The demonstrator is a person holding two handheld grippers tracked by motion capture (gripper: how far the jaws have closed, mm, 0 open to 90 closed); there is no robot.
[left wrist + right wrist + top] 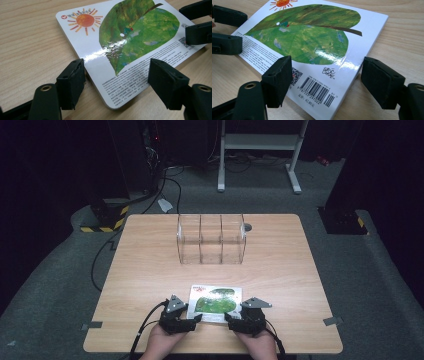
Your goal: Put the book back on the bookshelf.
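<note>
On the bench [280, 265] near its front edge lies one flat book [216, 303], back cover up, green leaf and sun print. Two grippers flank it: left gripper [196, 318] at its near-left corner, right gripper [228, 317] at its near-right corner, fingers on both spread, straddling corners, not pinching. One clear three-compartment organizer [212, 239] stands farther back.

Book [216, 297] flat on table [150, 260], near front edge, about centre. Left gripper [196, 318] at book's near left corner, right gripper [229, 317] at near right corner, jaws straddling the corners. Three-compartment clear box [211, 239] further back, centre, well apart from book. Shelf frame [260, 142] on floor behind table.
</note>
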